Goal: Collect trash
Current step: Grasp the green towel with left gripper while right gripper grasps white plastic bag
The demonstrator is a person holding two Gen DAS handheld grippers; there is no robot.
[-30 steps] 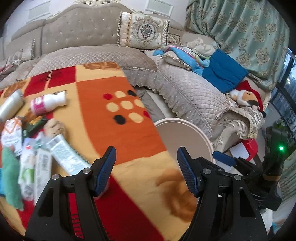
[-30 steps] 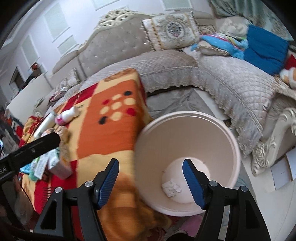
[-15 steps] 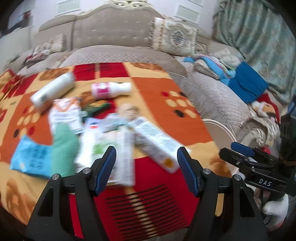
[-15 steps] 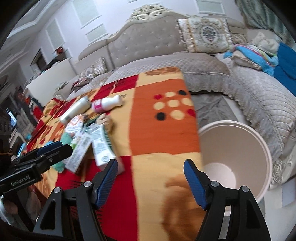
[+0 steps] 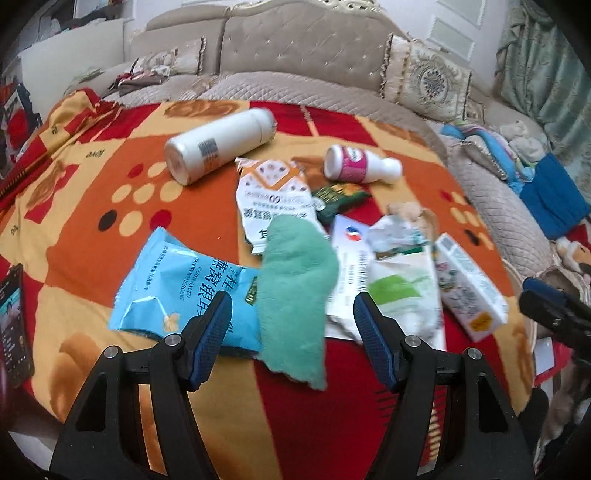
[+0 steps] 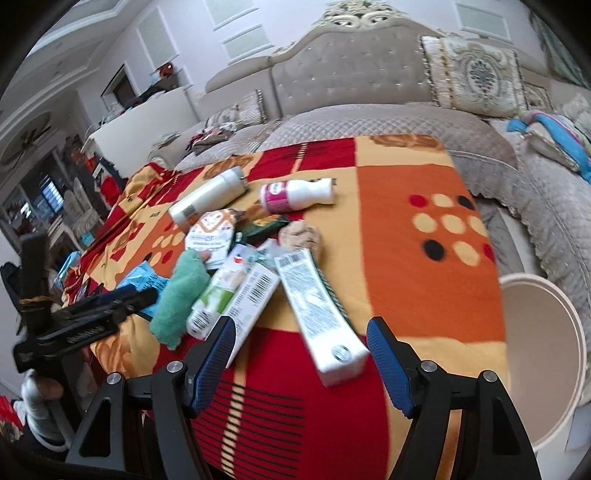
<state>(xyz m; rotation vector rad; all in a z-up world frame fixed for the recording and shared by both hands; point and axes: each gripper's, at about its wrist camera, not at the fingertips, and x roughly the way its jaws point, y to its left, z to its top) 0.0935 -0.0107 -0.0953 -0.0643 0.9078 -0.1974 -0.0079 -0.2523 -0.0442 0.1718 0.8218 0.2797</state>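
Tufted beige sofa [image 5: 303, 48], patterned cushion [image 5: 428, 79], white walls [image 6: 192, 33]

wrappers [image 5: 280, 199] mid-blanket [image 5: 92, 258] | bottles [image 5: 218, 146] behind them | bin [image 6: 543, 354] right of blanket

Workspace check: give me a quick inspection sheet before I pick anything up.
Surface: patterned blanket over a table.
Job's things: white bottle, pink-label bottle, blue packet, long carton, wrappers, all lying loose; bin beside the table.
Clutter: green cloth over the packets; phone at the edge.
Grippers: left hand-held gripper and right hand-held gripper open, empty.
Cables: nothing seen.
Surroundings: sofa, cushions, curtain.
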